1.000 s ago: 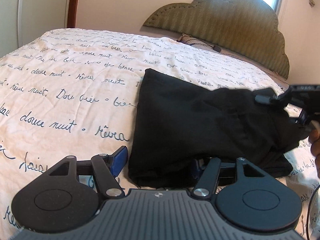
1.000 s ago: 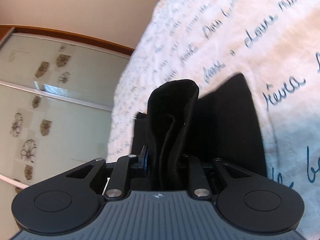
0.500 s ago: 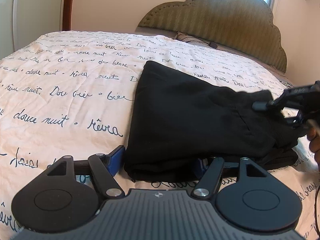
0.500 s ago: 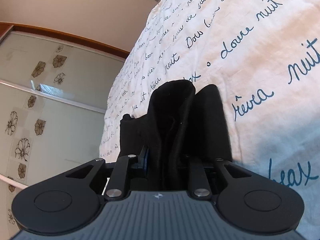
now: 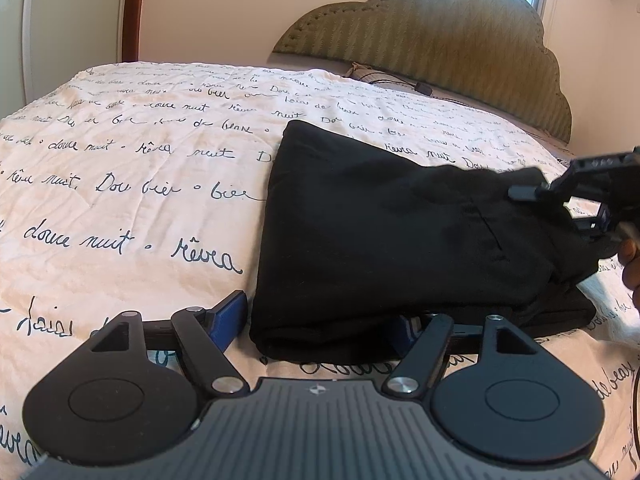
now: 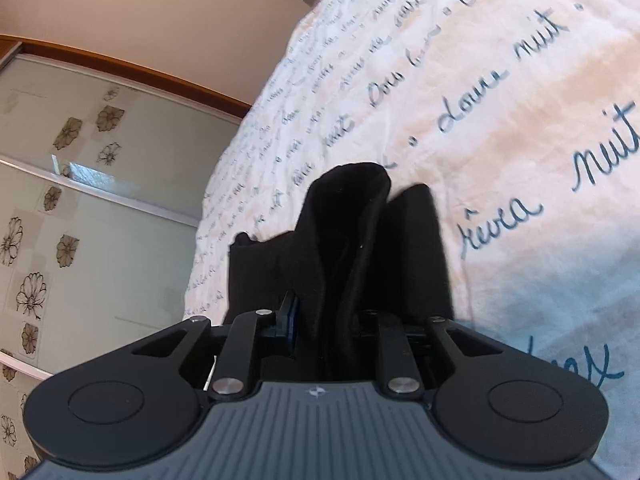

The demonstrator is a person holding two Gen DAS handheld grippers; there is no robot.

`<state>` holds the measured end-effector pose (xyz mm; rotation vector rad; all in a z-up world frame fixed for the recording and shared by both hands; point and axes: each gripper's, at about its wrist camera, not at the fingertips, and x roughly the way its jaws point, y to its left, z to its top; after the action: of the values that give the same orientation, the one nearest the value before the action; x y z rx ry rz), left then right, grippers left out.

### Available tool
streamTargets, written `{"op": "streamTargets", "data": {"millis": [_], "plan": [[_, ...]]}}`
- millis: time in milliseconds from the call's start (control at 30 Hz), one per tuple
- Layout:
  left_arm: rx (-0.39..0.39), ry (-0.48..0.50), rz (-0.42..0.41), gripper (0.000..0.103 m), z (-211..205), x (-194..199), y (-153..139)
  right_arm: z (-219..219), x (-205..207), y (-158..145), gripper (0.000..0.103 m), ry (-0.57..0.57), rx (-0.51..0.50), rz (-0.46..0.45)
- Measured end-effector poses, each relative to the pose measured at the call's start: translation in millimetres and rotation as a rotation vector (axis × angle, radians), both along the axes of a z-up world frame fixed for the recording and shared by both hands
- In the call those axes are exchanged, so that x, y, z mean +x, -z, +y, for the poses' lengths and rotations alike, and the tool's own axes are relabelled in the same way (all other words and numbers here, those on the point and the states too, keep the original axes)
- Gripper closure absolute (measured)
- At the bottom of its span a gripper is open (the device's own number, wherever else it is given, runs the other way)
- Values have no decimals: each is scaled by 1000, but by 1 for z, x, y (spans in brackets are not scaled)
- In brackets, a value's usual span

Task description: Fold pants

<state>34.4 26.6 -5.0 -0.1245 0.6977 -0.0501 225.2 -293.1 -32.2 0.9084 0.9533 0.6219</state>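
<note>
Black pants (image 5: 380,232) lie folded on the bed, their near folded corner between my left gripper's (image 5: 316,320) fingers. Its jaws are opening: the left blue pad (image 5: 228,316) stands clear of the cloth, and the right pad is half hidden by the fabric. At the right edge of the left wrist view, my right gripper (image 5: 592,196) holds the pants' far end lifted off the lower layer. In the right wrist view the right gripper (image 6: 328,320) is shut on a bunched fold of the pants (image 6: 352,216).
A cream bedcover (image 5: 120,200) printed with blue script spreads to the left. A green padded headboard (image 5: 440,48) stands behind, with a dark cable (image 5: 400,84) near it. Glass wardrobe doors (image 6: 80,200) with flower prints flank the bed. A person's hand (image 5: 630,268) shows at the right edge.
My left gripper's jaws have spread wider around the near corner of the pants. The right gripper keeps its hold on the bunched fabric and has hardly moved.
</note>
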Motion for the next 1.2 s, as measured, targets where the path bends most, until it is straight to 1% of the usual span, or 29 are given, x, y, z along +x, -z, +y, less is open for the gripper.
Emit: {"op": "streamTargets", "data": {"millis": [33,100,167,267,300,367,433,533,600,633,700,800,833,900,933,967,1000,1033,1067,1133,1200], "plan": [[2,1,-1,26,0,0,0,0,1,0,84,0,-4,-4],[3,1,-1,26,-1,0,0,2,5,8,84,-4,-37,35],[1,2,-1,25,-1,0,0,0,6,12,84,3,-19,50],[0,1,-4,25,0,0,1,-3,2,1,84,9,15,1],[3,2,-4,24,-1,0,1,-3,3,2,84,10,12,1],[7,4,-4,24,-2,0,1,-1,7,10,84,2,-37,41],[2,4,-4,23,-1,0,1,-4,6,12,84,10,-10,51],[4,3,-10,23,-1,-1,2,-5,3,5,84,13,13,8],[8,4,-13,23,-2,-1,3,-6,7,19,84,22,-3,57],[7,4,-13,23,-2,-1,3,-8,7,27,85,27,21,75],[-4,-3,-14,23,1,-3,0,-12,4,29,84,37,61,79],[-4,-8,-15,24,3,-6,-4,-13,-2,24,79,57,72,79],[2,-9,-17,24,4,-7,-5,-14,-4,22,76,60,77,79],[20,-7,-20,24,4,-9,-7,-18,-11,19,73,54,94,82],[22,-8,-23,24,5,-10,-7,-20,-15,16,69,46,95,76],[17,-9,-23,24,6,-10,-7,-23,-20,14,60,39,91,68],[12,-9,-22,24,7,-10,-6,-26,-26,13,54,32,86,68],[11,-9,-23,24,7,-10,-6,-29,-30,12,46,22,88,70],[13,-9,-24,24,6,-10,-6,-31,-36,11,43,3,93,70],[15,-7,-24,25,5,-9,-5,-34,-45,8,43,-25,77,65],[14,-5,-23,25,3,-7,-5,-36,-54,8,41,-25,89,63]]}}
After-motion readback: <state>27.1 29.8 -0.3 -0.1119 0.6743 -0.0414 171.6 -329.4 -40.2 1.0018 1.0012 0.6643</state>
